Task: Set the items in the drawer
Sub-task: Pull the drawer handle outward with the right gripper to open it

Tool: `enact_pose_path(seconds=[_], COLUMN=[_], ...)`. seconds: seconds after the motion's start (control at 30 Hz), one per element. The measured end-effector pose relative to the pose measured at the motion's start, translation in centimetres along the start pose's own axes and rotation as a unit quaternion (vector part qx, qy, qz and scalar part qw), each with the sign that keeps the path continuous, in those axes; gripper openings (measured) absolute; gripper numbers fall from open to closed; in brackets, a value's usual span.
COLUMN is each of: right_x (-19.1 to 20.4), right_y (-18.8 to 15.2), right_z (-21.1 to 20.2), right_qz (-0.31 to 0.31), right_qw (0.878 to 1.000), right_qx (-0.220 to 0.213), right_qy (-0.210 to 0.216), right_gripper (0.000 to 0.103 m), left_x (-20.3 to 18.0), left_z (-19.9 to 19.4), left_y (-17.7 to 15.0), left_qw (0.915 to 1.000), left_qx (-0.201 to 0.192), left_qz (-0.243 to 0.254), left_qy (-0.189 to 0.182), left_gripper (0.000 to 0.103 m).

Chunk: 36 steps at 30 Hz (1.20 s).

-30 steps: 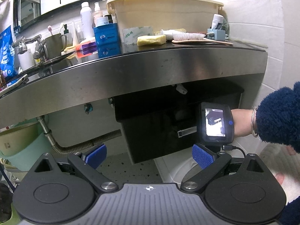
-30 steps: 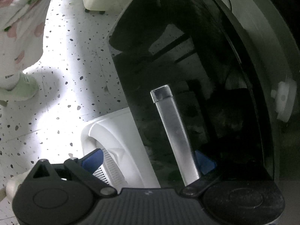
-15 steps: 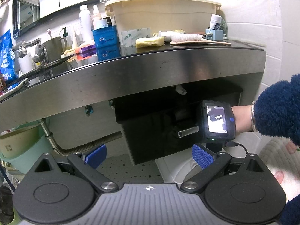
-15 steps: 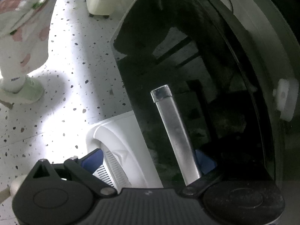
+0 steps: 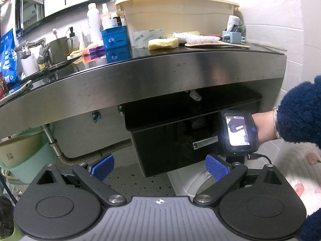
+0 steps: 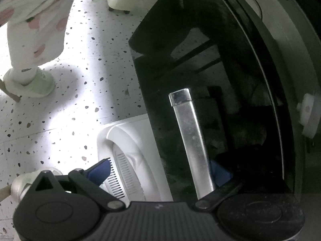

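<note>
Drawer [image 5: 180, 140] front, black and glossy, is hanging under the right end of the steel-edged counter [image 5: 160, 74], and we are seeing a thin gap along its top edge, though we cannot tell how far out it is standing. We are holding the left gripper [image 5: 159, 165] low and back from it, its blue pads [image 5: 215, 167] standing wide apart with nothing between them. Over on the right, a hand in a fuzzy dark blue sleeve [image 5: 299, 112] is reaching in with the right gripper [image 6: 160, 170], whose lit screen is showing just beside the drawer's silver handle [image 5: 205, 142]. From the right wrist view we are looking along that handle [image 6: 190, 140]: it is running between the two spread fingers, the right pad [image 6: 219, 172] lying just behind the bar and the left pad [image 6: 100, 170] well clear of it over a white vented appliance [image 6: 128, 160] on the speckled floor [image 6: 70, 100]; the fingers are parted, not clamping anything. On the counter we are seeing a cream tub [image 5: 176, 20], a yellow bar of soap [image 5: 163, 43], a brush [image 5: 200, 39], a blue box [image 5: 114, 37] and bottles [image 5: 93, 23] near the tap [image 5: 34, 46] at the far left. A flexible metal hose [image 5: 96, 154] is curving under the counter to the left of the drawer.
</note>
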State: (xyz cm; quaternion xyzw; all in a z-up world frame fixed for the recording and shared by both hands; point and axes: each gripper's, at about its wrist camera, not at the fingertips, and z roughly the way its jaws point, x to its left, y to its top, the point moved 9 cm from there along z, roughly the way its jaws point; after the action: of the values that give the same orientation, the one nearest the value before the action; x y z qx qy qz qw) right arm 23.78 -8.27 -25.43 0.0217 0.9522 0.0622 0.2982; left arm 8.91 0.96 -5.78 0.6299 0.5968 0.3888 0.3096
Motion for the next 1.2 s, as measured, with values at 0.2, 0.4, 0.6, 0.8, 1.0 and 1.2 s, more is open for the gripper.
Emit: enact_pose_path(seconds=[0.2,0.4,0.6,0.8,1.0,1.2], right_x=[1.1,1.6,3.7,6.3,6.9,4.9], right_y=[-0.3,-0.3,-1.0,-1.3,-1.4,-1.0], right_z=[-0.7,-1.0,-2.5,-4.1,-5.4,-6.7], right_qz=[0.001,0.005,-0.012,0.006,0.045,0.178], right_qw=[1.0,1.0,0.999,0.999,0.997,0.98], right_qx=[-0.006,-0.007,-0.014,-0.019,-0.027,-0.054], right_qy=[0.004,0.005,0.031,0.043,0.051,0.072], right_gripper=[0.103,0.103,0.103,0.103,0.103,0.102], left_x=[0.0,0.0,0.0,-0.5,-0.3,-0.2], left_z=[-0.1,-0.2,-0.1,-0.1,0.0,0.2], left_y=[0.1,0.1,0.1,0.1,-0.1,-0.1], left_qw=[1.0,1.0,1.0,1.0,1.0,0.9999], left_qx=[-0.003,-0.005,-0.002,-0.001,0.003,0.006], left_qz=[0.0,0.0,-0.003,0.001,-0.003,-0.005], left_qy=[-0.001,0.0,-0.004,-0.01,-0.008,-0.007], left_gripper=[0.099,0.099,0.099,0.099,0.099,0.099])
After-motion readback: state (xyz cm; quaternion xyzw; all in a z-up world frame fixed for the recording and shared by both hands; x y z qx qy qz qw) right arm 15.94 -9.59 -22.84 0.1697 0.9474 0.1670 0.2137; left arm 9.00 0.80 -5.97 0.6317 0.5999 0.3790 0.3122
